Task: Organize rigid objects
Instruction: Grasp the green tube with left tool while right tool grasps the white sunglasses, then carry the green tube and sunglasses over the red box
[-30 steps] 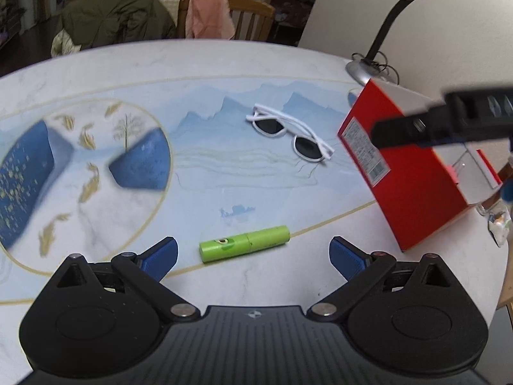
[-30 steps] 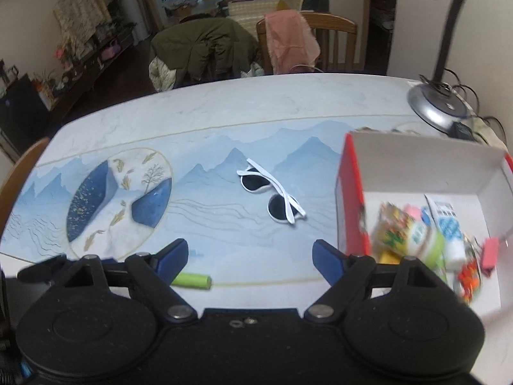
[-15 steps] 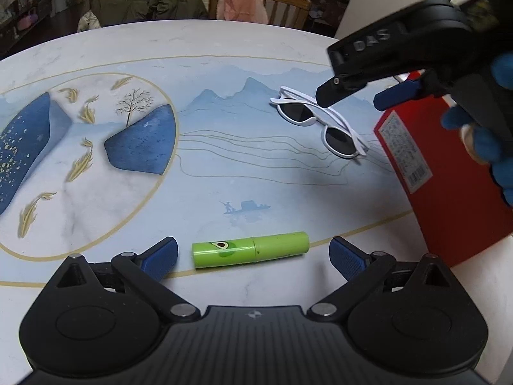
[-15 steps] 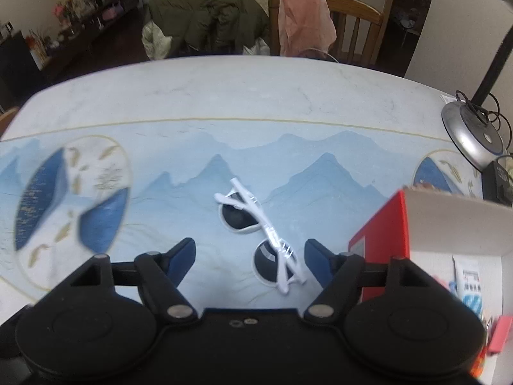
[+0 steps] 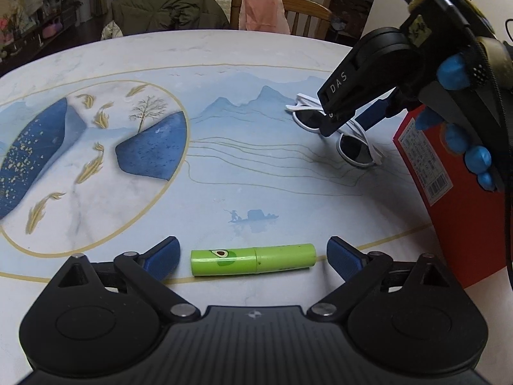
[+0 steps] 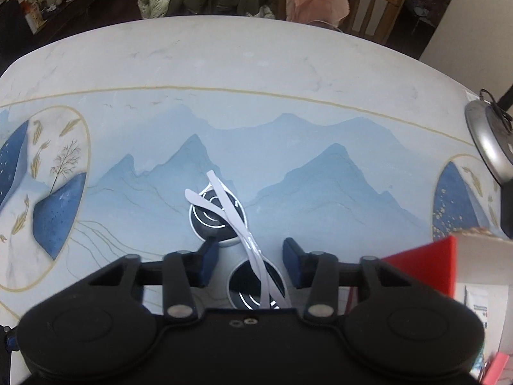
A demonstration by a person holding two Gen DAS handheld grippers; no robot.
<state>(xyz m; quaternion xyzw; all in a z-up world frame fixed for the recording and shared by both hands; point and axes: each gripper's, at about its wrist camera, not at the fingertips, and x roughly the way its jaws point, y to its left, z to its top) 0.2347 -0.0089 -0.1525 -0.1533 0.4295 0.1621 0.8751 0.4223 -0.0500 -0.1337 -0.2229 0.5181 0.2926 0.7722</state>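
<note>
A green tube with an avocado print lies crosswise on the painted table. It sits between the blue pads of my left gripper, whose jaws are closing but stand clear of both tube ends. White sunglasses, folded, lie near the red box. My right gripper points down over them, its jaws closing with the bridge between the pads and gaps on both sides. The left wrist view shows the right gripper above the sunglasses, held by a blue-gloved hand.
The red box, white inside, stands at the table's right and holds several small items. A lamp base sits behind it. Chairs draped with a dark jacket and a pink cloth stand past the far edge.
My right gripper swung from over the box to the sunglasses, dropped onto them and narrowed its jaws. My left gripper came lower around the green tube.
</note>
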